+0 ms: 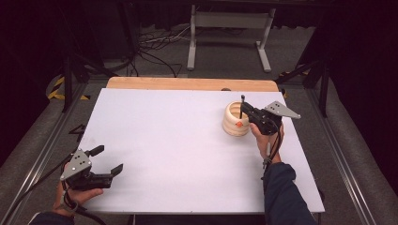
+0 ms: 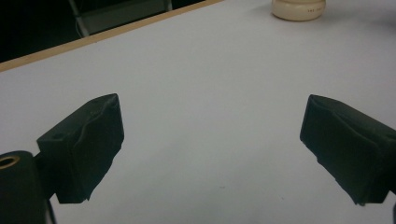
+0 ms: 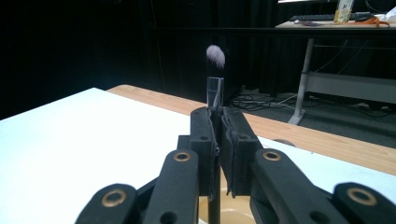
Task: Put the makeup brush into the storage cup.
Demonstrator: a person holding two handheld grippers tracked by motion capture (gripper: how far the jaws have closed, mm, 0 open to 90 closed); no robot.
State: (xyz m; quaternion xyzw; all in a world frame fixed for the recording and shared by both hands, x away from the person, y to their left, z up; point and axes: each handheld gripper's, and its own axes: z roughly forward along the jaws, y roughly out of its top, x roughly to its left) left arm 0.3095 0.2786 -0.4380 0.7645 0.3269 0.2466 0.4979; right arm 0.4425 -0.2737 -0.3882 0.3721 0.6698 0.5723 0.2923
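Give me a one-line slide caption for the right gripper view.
Right tongs shut on an upright makeup brush, bristles up, above a cream ridged holder on the white table.

The high view looks forward and down from above the person's side, taking in the whole table (image 1: 178,140); the left gripper view sits low and close over the table's surface, facing across it toward the holder (image 2: 299,8) (the high view shares it, far right). The right gripper view looks level along its closed jaws, very near the brush (image 3: 215,88), toward the dark background.

Bright table (image 1: 178,140), dark, grainy surroundings
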